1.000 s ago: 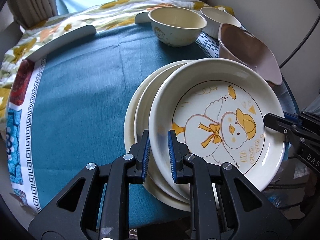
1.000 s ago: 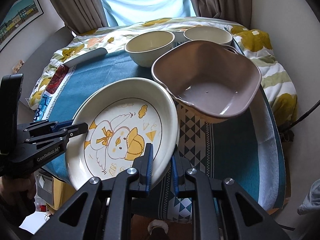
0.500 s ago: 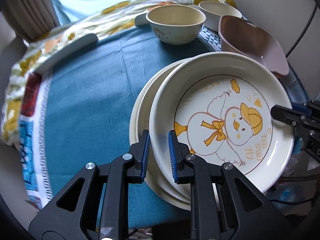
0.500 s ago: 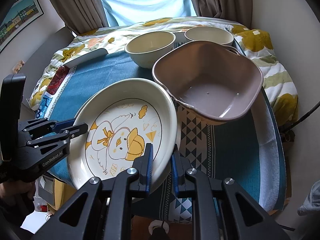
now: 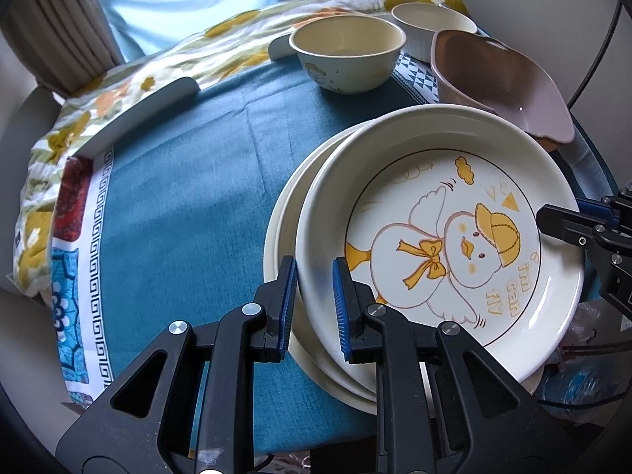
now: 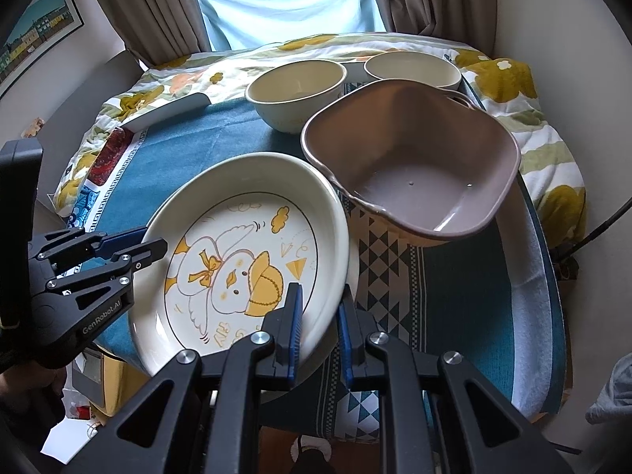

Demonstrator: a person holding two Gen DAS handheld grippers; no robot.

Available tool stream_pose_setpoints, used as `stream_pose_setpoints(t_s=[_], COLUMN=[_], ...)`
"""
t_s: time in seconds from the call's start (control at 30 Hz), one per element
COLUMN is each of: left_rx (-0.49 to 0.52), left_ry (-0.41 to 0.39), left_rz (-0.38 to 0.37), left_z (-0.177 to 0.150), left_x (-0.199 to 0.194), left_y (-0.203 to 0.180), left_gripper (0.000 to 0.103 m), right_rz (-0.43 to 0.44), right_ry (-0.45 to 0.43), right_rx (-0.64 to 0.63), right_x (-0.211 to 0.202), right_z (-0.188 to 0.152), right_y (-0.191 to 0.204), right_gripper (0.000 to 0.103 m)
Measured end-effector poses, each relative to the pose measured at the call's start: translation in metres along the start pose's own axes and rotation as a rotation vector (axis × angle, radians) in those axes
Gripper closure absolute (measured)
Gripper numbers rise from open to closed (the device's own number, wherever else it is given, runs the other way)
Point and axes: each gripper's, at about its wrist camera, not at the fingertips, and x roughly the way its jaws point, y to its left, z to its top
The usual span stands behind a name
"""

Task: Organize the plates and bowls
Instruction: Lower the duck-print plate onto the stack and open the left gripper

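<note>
Blue cloth [image 5: 189, 181] covers a table by a curtained window, where a duck plate [image 5: 446, 245] is held between two grippers over a stack of plain plates [image 5: 284, 213]. Left gripper [image 5: 314, 308] pinches the plate's rim on one side; right gripper [image 6: 320, 331] pinches the opposite rim — each has one pad inside the plate and one beneath it. The plate sits slightly off-centre from the stack, toward the brown tub [image 6: 414, 173], so seating it likely means a short shift away from the tub. Two bowls [image 5: 347, 51] wait beyond.
</note>
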Motion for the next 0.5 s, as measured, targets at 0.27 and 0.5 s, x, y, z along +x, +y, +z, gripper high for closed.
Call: stream_pose_setpoints(t_s=[0.27, 0.5], left_rx=[-0.026, -0.053], left_ry=[0.009, 0.02], left_rz=[-0.045, -0.072], left_z=[0.001, -0.0012], left_x=[-0.0002, -0.0033], left_y=[0.0045, 0.0092], left_gripper=[0.082, 0.082], right_rz=[-0.018, -0.026], right_ry=[0.003, 0.005], right_rx=[0.004, 0.013], right_x=[0.0017, 0.0027], right_z=[0.0008, 0.0026], right_y=[0.0029, 0.002], right_gripper=[0.088, 0.088])
